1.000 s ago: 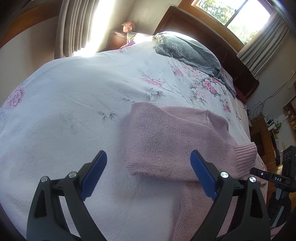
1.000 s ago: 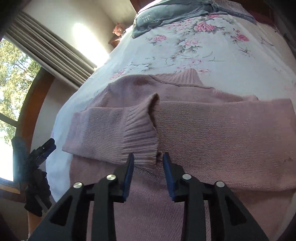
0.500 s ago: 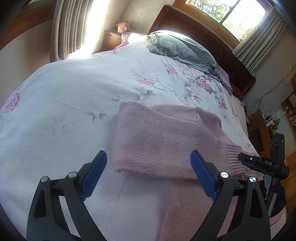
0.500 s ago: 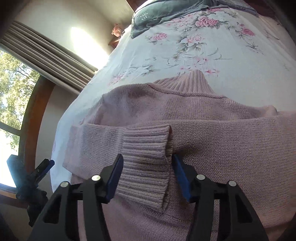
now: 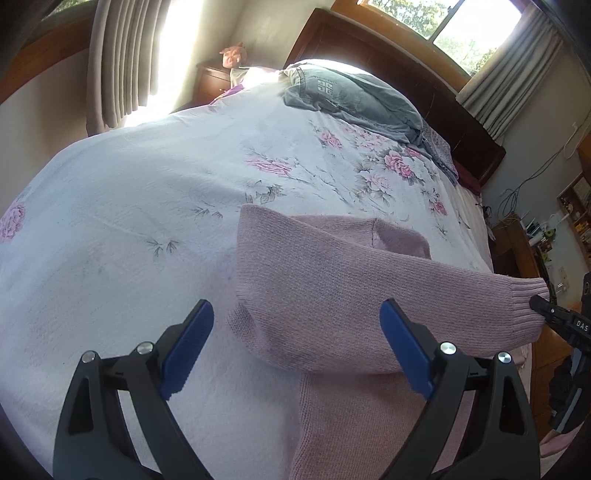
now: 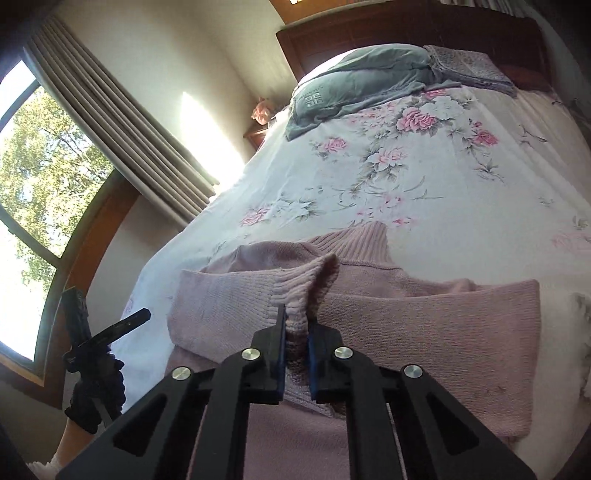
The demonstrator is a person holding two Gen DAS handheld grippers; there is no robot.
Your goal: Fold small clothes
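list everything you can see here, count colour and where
sweater: 1, pink knit, near edge of the bed, both sleeves folded across its front
bedspread: 1, white with pink flowers, covering the bed
pillow: 1, grey-blue, by the headboard
headboard: 1, dark wood, far end of the bed
curtains: grey-brown, beside the window
nightstand: 1, dark wood, far corner
left tongs: 1, black with blue pads, open above the sweater's folded edge
right tongs: 1, black, shut on the sleeve cuff
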